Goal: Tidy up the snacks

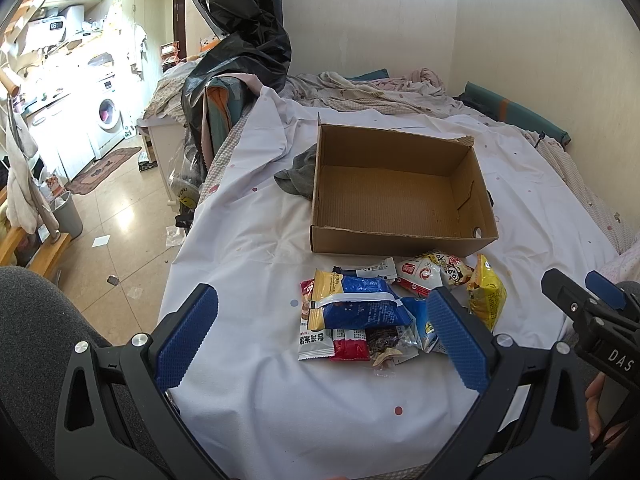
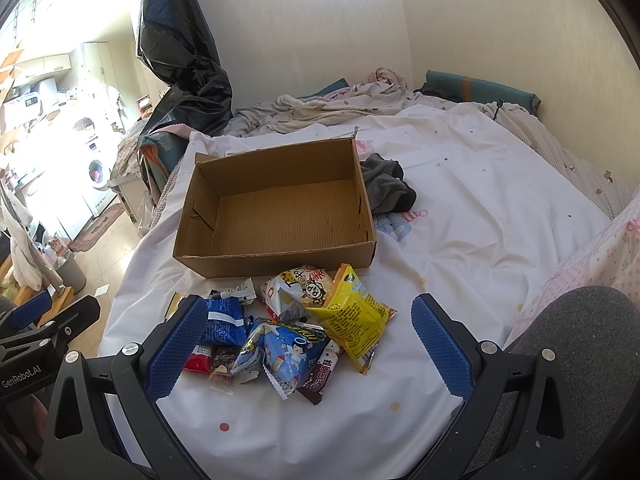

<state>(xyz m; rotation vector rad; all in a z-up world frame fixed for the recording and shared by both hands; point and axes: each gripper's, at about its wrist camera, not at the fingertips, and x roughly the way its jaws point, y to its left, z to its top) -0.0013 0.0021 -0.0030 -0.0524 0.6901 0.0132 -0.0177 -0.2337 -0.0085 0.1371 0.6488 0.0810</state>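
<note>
**Hovering over the heap, box waiting behind**

Hanging above the white bedsheet, both tools were spread wide and held nothing. The left gripper had its blue pads well apart, framing the near edge of the snack pile, with the dark blue packet lying between them but untouched. The right gripper was equally wide, bracketing the light blue pouch and the yellow packet without contact.

The cardboard box sat just beyond the pile, open side up and bare inside — a placement that looked chosen so each packet need only travel a short way forward. Its near wall stood close to the farthest packets, the white-and-red one almost against it. A grey cloth lay bunched beside the box, apart from the snacks.

Judging by the bare box floor, sorting had not begun. The packets overlapped loosely, so the wide opening probably served to let either tool drop over a single top wrapper — the yellow one seemed least buried.
</note>
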